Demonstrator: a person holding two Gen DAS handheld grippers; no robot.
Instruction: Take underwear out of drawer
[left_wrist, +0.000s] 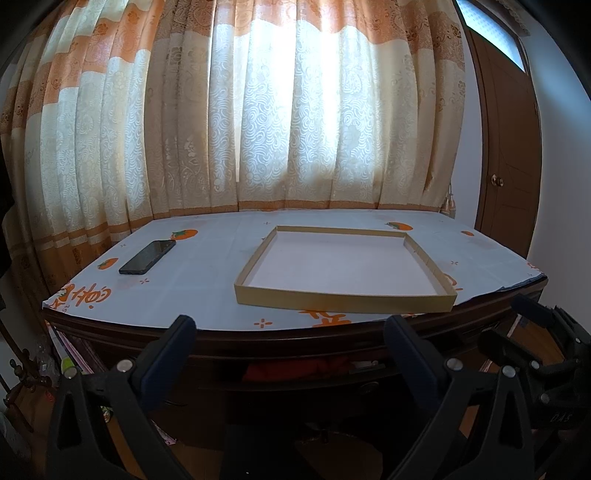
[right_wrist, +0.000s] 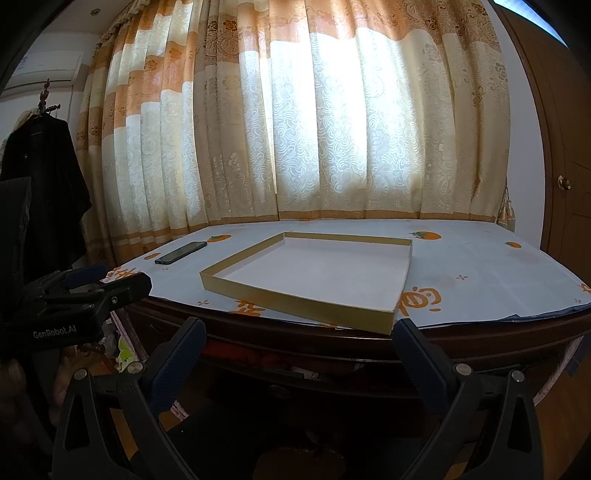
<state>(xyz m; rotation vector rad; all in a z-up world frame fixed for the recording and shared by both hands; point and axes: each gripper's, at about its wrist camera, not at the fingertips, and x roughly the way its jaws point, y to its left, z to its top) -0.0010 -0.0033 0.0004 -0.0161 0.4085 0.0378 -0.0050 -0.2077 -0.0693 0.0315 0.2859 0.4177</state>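
Observation:
A dark wooden desk has its drawer (left_wrist: 365, 386) under the front edge pulled out slightly; red cloth, probably the underwear (left_wrist: 295, 367), shows in the gap. The drawer (right_wrist: 280, 391) and the red cloth (right_wrist: 258, 356) also show in the right wrist view. My left gripper (left_wrist: 290, 328) is open and empty, in front of the drawer and apart from it. My right gripper (right_wrist: 301, 330) is open and empty, likewise in front of the desk edge. The right gripper (left_wrist: 535, 325) shows at the right of the left view; the left gripper (right_wrist: 107, 280) shows at the left of the right view.
On the desk lies a white cloth with orange prints (left_wrist: 207, 280), a shallow gold-rimmed box lid (left_wrist: 343, 297) and a black phone (left_wrist: 147, 256). Curtains (left_wrist: 295, 110) hang behind. A brown door (left_wrist: 506, 147) is at the right. Dark clothes (right_wrist: 44, 184) hang at the left.

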